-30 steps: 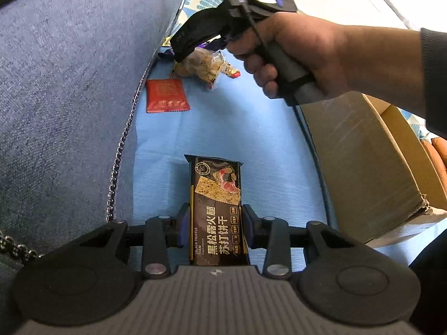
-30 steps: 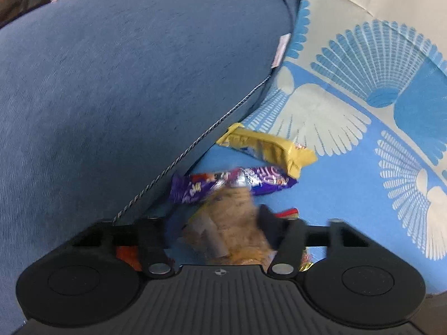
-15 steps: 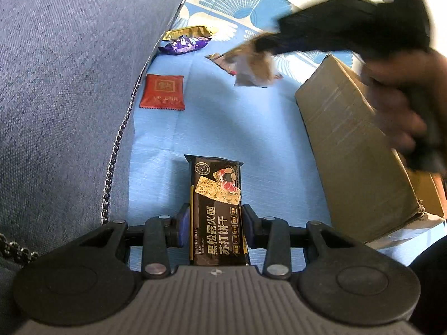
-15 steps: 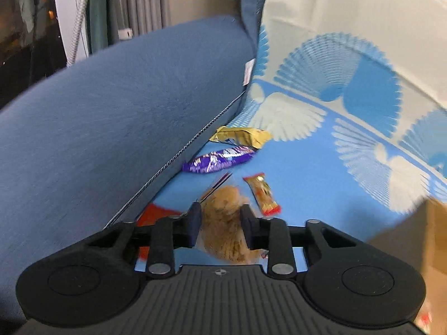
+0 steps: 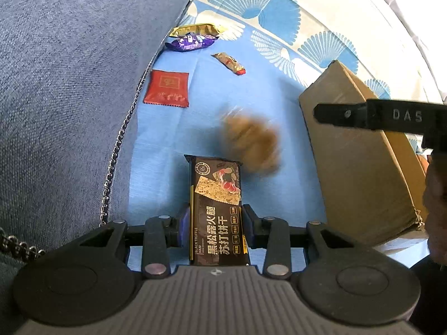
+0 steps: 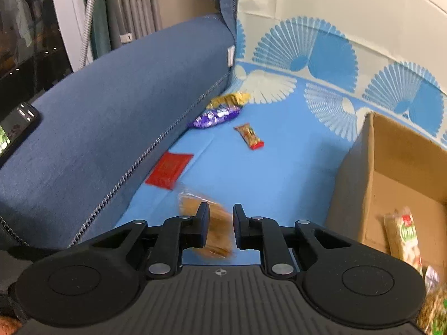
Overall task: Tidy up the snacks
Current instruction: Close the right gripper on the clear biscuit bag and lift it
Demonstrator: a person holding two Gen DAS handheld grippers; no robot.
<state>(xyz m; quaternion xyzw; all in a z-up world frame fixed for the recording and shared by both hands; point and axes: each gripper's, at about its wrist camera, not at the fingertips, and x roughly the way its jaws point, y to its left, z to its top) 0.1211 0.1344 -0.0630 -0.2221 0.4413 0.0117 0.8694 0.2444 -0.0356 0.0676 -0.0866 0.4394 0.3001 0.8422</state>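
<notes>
Left gripper (image 5: pixel 216 227): its jaws are pinching the near end of a dark cracker packet (image 5: pixel 216 209), which is lying lengthwise on the blue sheet (image 5: pixel 251 89) and pointing away from the camera. Right gripper (image 6: pixel 220 230): its jaws are opening, and a blurred brown cookie packet (image 6: pixel 208 224) is showing between them; whether the pads are touching it cannot be told. In the left wrist view that same brown packet (image 5: pixel 251 145) is appearing as a smear just beyond the far right corner of the cracker packet, apart from the black finger of the right gripper that is reaching in from the right edge. Cardboard box (image 6: pixel 360 178): it is standing open on the right side of the sheet and is holding a green-and-white snack packet (image 6: pixel 402 234) against its near wall. Loose items lying on the sheet, far to near: a gold wrapper (image 5: pixel 197 30) and a purple wrapper (image 5: pixel 191 42) beside each other against the blue cushion (image 5: pixel 69 83); a small orange-red candy (image 5: pixel 229 62) to their right; a flat red sachet (image 5: pixel 166 88) at the cushion's edge. Dark phone (image 6: pixel 16 127): it is resting on top of the cushion at the far left.
</notes>
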